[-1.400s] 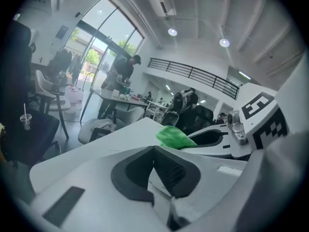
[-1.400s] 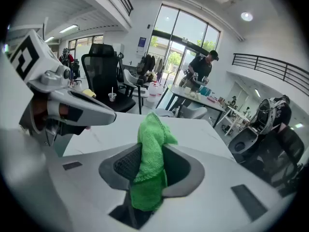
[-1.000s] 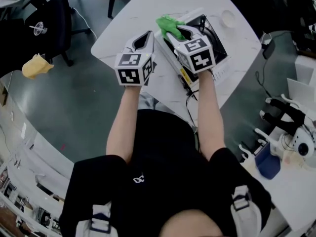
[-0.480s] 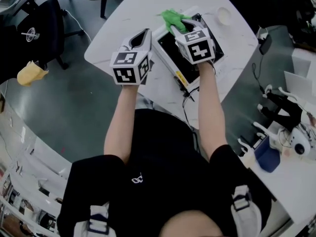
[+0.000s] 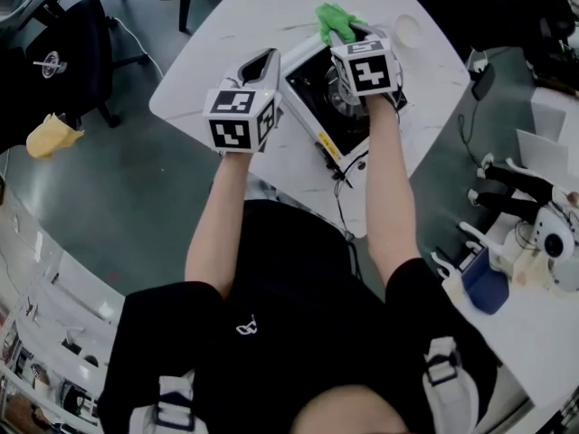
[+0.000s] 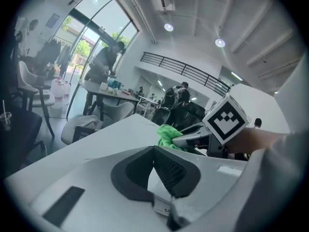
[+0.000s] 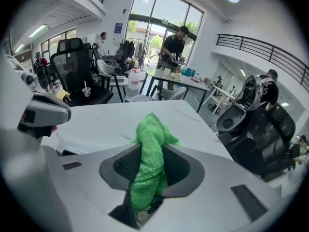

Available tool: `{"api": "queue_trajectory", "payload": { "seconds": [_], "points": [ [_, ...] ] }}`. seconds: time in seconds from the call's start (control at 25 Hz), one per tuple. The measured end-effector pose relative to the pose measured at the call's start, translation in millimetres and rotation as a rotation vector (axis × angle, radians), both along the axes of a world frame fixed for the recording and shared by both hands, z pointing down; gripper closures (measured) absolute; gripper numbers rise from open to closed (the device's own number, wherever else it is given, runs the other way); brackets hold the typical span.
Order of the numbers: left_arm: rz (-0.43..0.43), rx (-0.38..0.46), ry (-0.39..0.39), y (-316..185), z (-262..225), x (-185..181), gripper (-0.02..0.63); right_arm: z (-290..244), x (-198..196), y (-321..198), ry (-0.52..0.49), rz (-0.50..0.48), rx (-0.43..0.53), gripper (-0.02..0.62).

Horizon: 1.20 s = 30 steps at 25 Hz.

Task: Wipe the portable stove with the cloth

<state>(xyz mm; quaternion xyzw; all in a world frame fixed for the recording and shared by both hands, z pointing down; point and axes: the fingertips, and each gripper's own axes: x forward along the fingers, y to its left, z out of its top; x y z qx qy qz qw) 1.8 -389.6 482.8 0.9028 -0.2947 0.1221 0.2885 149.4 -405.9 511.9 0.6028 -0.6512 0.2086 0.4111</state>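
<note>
The white table (image 5: 271, 7) carries the stove (image 5: 312, 89), which lies under the right claw (image 5: 342, 36) and just to the right of the left claw (image 5: 258, 66). The green cloth (image 7: 150, 163) is pinched between the right claw's jaws, which are closed narrow on it, and its bunched end pokes out past their tips at the stove's far edge. The left claw's jaws meet at the tips with nothing between them
</note>
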Motion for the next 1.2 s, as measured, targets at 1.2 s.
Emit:
{"api": "queue_trajectory", "payload": {
  "seconds": [1.2],
  "points": [
    [0.019,-0.039,0.024,30.5,5.3,14.2,0.611,-4.7,74.7,76.4,-0.100,0.104,-0.037,0.489]
  ]
}}
